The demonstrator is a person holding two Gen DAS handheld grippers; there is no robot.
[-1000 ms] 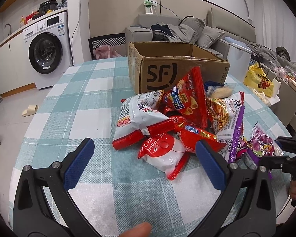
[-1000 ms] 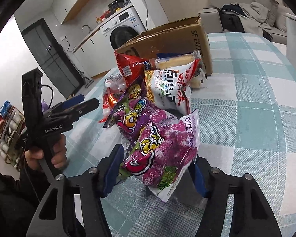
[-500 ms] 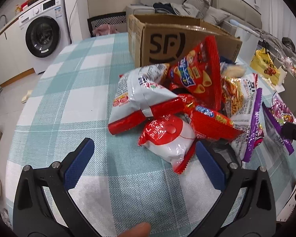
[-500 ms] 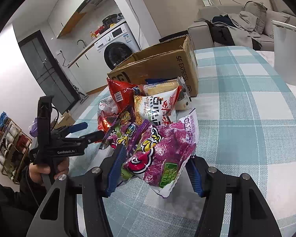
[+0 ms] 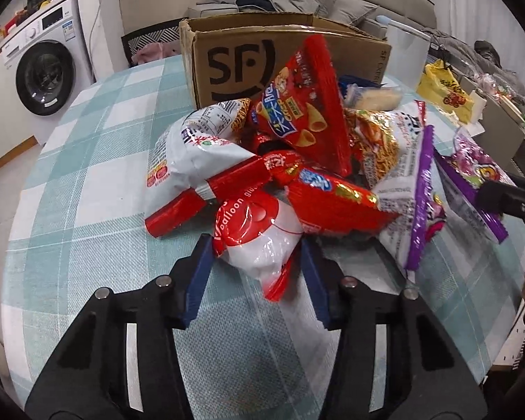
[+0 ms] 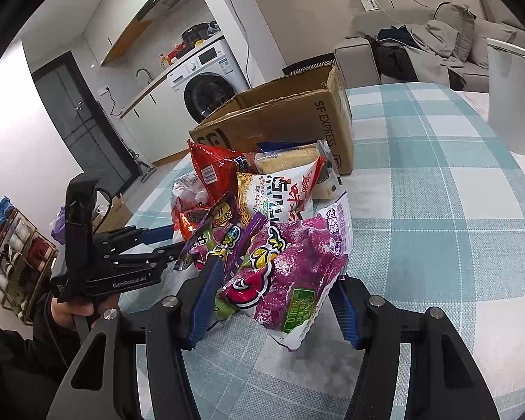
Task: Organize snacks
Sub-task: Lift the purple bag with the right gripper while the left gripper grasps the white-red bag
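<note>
Since the earlier frame, the left gripper (image 5: 257,269) has been carried down and in toward the snack pile, and its blue-padded jaws have just been closing: they are now clamped on the white-and-red plastic candy bag (image 5: 259,241) at the lower centre of the left wrist view. That bag is seen at the near edge of the heap, resting on the teal-and-white checked tablecloth (image 5: 98,182).

Over on the right wrist view, the right gripper (image 6: 274,301) is pressed onto the purple-and-white crinkly snack bag (image 6: 290,269), low in the middle of the frame, with the pads squeezing both of the bag's sides. The bag's lower corner is seen just above the cloth; whether it touches cannot be told.

Behind both bags, the rest of the snacks are piled together: a tall red chip bag (image 5: 308,105) is propped upright against the open brown cardboard box (image 5: 248,56), a white noodle packet with red ends (image 5: 192,164) is lying at the left of the pile, and a flat red foil packet (image 5: 332,199) is tucked just beside the candy bag. The left gripper is also caught at the left edge of the right wrist view, with a hand (image 6: 71,309) wrapped round its handle.
</note>
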